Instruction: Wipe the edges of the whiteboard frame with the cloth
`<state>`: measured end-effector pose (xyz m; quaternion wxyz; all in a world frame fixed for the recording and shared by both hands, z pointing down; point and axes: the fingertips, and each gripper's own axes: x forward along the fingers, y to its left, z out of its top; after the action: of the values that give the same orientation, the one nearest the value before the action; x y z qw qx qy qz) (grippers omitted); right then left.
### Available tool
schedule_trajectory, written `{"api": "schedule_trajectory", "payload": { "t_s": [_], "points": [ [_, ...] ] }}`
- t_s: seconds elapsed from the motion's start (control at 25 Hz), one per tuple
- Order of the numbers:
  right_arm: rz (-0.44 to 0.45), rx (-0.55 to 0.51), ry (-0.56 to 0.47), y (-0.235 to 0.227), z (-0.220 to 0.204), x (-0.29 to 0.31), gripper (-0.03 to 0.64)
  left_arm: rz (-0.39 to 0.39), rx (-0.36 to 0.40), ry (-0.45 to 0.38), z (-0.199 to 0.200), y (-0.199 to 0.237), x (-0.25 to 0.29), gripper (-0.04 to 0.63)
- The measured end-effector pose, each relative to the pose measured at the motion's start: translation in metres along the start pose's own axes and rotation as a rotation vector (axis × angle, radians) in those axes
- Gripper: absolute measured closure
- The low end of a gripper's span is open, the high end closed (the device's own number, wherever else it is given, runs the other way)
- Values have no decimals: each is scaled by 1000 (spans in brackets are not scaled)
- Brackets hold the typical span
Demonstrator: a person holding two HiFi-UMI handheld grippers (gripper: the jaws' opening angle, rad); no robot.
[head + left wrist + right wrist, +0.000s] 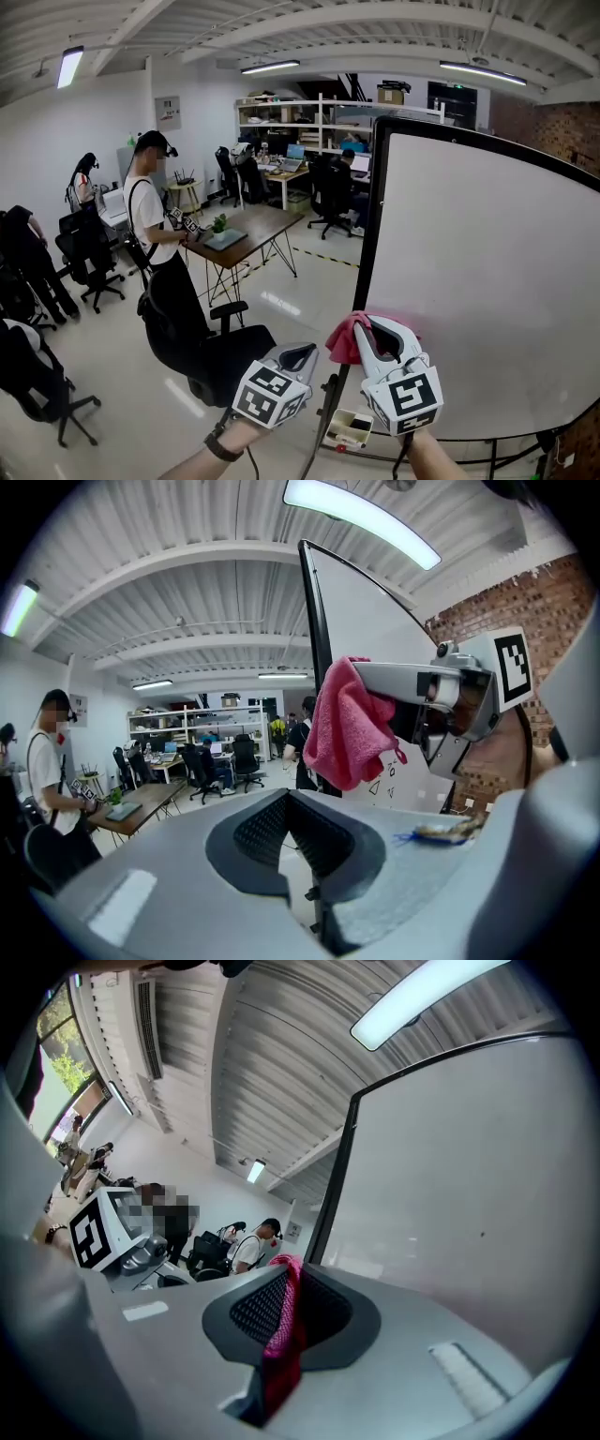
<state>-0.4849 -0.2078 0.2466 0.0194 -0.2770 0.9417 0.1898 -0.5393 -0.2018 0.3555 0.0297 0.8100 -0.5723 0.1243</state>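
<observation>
The whiteboard point(487, 281) stands at the right of the head view, with a black frame point(367, 253) whose left edge runs steeply down. My right gripper point(373, 328) is shut on a pink cloth point(343, 339) and holds it against that left edge, low down. The right gripper view shows the cloth point(281, 1335) pinched between the jaws of the right gripper point(286, 1312), beside the frame point(336, 1176). My left gripper point(302, 354) hangs just left of the frame, shut and empty. In its own view the left gripper point(292, 841) faces the cloth point(347, 724) and the frame point(314, 621).
A person in a white shirt point(155, 216) stands by a wooden table point(248, 230) to the left. A black office chair point(202, 347) sits close to my left gripper. More chairs point(89, 262) line the left wall. A small box point(352, 427) rests by the whiteboard's stand.
</observation>
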Motion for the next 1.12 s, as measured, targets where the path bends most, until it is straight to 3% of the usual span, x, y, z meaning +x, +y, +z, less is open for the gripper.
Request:
{"api": "schedule_trajectory", "payload": {
  "t_s": [0.32,0.6,0.88,1.12],
  "points": [
    [52,75,87,35,-58,-14,592,34,-123,31,-45,-8,-2,593],
    [146,140,82,54,-106,-33,591,42,-228,94,-89,-25,9,593],
    [168,272,103,62,-146,-45,592,81,-346,145,-128,-41,4,593],
    [151,340,123,62,-180,-46,592,90,-393,174,-150,-57,11,593]
  ]
}}
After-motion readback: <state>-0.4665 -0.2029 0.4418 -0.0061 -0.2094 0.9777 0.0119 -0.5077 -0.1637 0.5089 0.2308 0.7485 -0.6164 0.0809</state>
